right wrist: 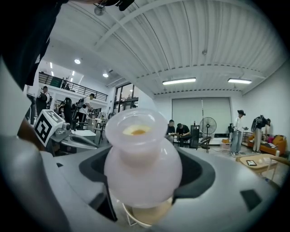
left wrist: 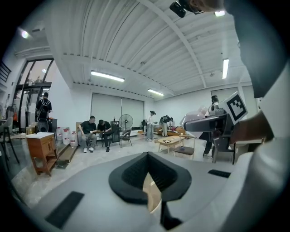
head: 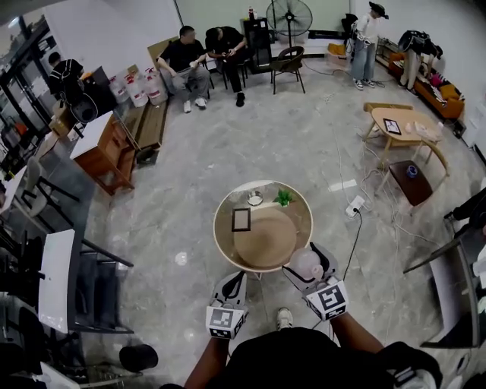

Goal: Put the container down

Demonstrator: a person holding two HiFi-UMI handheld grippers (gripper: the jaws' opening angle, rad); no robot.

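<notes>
Two grippers sit nearest, one in each of the person's hands. The right gripper (head: 308, 269) pinches one pale, milky container (right wrist: 142, 158), a bulbous jar with a wide open mouth. Its jaws press on either side of the belly. The jar hangs over the near right rim of the single round table (head: 221, 222), and it cannot be told whether its base touches the tabletop. The left gripper (left wrist: 147, 174) is empty, with its dark pads pressed together at the tips. It hovers just off the table's near left edge, well apart from the jar. One white shoe (head: 283, 317) shows between the two grippers.

Three small things stand on the table: a dark picture frame (head: 241, 219), a little green plant (head: 284, 197) and a small bowl (head: 255, 199) whose contents are too small to make out.

Farther off there is one wooden cabinet (head: 107, 149) to the left and one low wooden coffee table (head: 403, 124) to the right. At the back wall two people sit on chairs (head: 186, 58) beside one standing fan (head: 289, 17). A cluster of white buckets (head: 140, 86) stands nearby, partly hidden, so the count is unclear.
</notes>
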